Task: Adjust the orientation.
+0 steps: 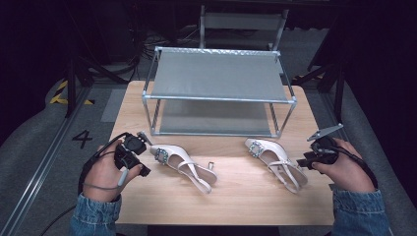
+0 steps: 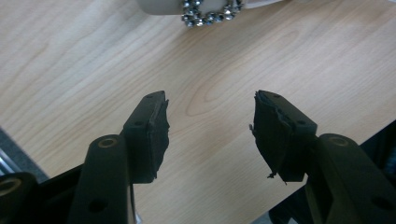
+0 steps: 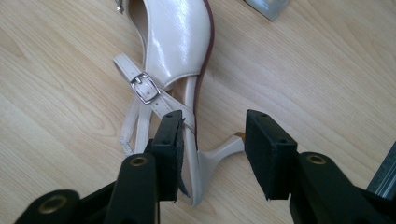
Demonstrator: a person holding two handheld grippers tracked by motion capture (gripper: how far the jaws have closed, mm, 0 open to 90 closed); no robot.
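1. High view puts the shoe rack [image 1: 219,93] at the far middle of the surface [image 1: 236,196], with two pale slingback shoes lying on the bare wood in front of it: the left shoe [image 1: 184,166] off the rack's near left corner, the right shoe [image 1: 278,161] off its near right corner.
2. Each shoe has its jewelled toe toward the rack, its strap and heel toward the person, and its long axis slanting out to the right as it nears the front edge.
3. The right gripper [image 1: 306,161] sits at the heel end of the right shoe, nearer to its shoe than the left gripper [image 1: 142,155] is to its own, which lies just beside the left shoe's toe, apart from it.
4. Right gripper view adds what the high view cannot resolve: the right gripper [image 3: 212,154] stands wide, its jaws to either side of the thin heel [image 3: 219,151] and back strap, closed on nothing yet; the buckle [image 3: 145,88] lies just beyond.
5. Left gripper view shows the left gripper [image 2: 210,133] also wide and empty over bare wood, with the toe ornament [image 2: 210,11] of the left shoe well ahead at the top edge.
6. Judging by this, the right hand's next move is a simple closing on the heel; the left has to travel forward first.
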